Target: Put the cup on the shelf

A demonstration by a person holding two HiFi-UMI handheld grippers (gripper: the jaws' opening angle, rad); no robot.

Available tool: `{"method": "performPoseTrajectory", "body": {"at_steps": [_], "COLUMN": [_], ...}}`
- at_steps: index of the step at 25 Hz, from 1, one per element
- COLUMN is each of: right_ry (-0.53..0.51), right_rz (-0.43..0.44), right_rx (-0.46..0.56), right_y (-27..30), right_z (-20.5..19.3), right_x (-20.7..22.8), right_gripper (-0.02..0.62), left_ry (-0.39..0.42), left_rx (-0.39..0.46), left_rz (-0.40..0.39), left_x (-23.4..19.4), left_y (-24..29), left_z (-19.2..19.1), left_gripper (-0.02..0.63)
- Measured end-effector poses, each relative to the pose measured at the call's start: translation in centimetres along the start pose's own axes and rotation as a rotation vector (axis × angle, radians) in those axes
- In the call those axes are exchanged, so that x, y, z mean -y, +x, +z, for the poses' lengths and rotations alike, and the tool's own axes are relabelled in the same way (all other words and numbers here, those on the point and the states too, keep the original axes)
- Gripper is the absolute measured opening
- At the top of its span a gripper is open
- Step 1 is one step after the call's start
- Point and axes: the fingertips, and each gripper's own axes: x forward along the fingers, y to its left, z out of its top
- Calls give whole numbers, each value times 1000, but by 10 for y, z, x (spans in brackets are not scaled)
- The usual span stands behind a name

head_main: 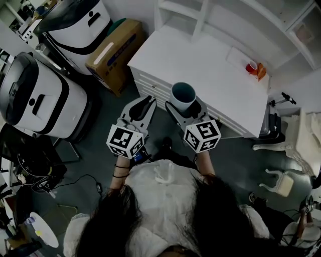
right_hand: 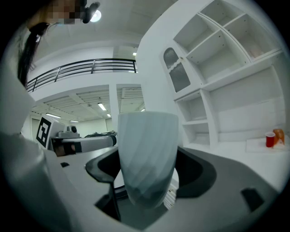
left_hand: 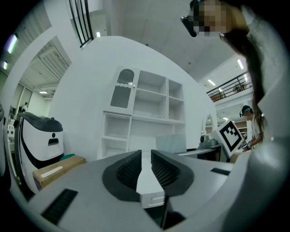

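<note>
A pale blue-grey ribbed cup [head_main: 183, 94] stands upright between the jaws of my right gripper [head_main: 185, 106], which is shut on it just off the front edge of the white cabinet. In the right gripper view the cup [right_hand: 147, 136] fills the middle, held low on its body by the right gripper [right_hand: 147, 174]. The white shelf unit [head_main: 210, 15] rises at the back of the cabinet, seen with bare compartments [right_hand: 226, 68]. My left gripper [head_main: 143, 106] hangs beside the right one with nothing in it. Its jaws [left_hand: 145, 158] stand nearly together, pointing at the shelf unit [left_hand: 149, 113].
The white cabinet top [head_main: 200, 65] carries a small red cup [head_main: 251, 67] and an orange object [head_main: 261, 73] at its far right. A cardboard box [head_main: 118, 52] and two white machines [head_main: 40, 100] stand to the left. A white chair [head_main: 278, 183] is on the floor at the right.
</note>
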Motion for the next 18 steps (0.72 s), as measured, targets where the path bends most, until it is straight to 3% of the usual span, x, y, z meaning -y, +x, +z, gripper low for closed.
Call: {"method": "performPoseTrajectory", "body": {"at_steps": [8, 18], "right_ry": [10, 38], "right_rz": [21, 28], "right_rx": [-7, -48], "right_y": [46, 83], "right_z": [10, 1], "right_x": [48, 70], "right_gripper": [339, 339], "left_ry": [12, 9], "left_rx": [-13, -41], "left_rz": [13, 20], "left_x": [-29, -54], "left_y": [58, 85], "left_z": [4, 2], "left_gripper": [75, 75]}}
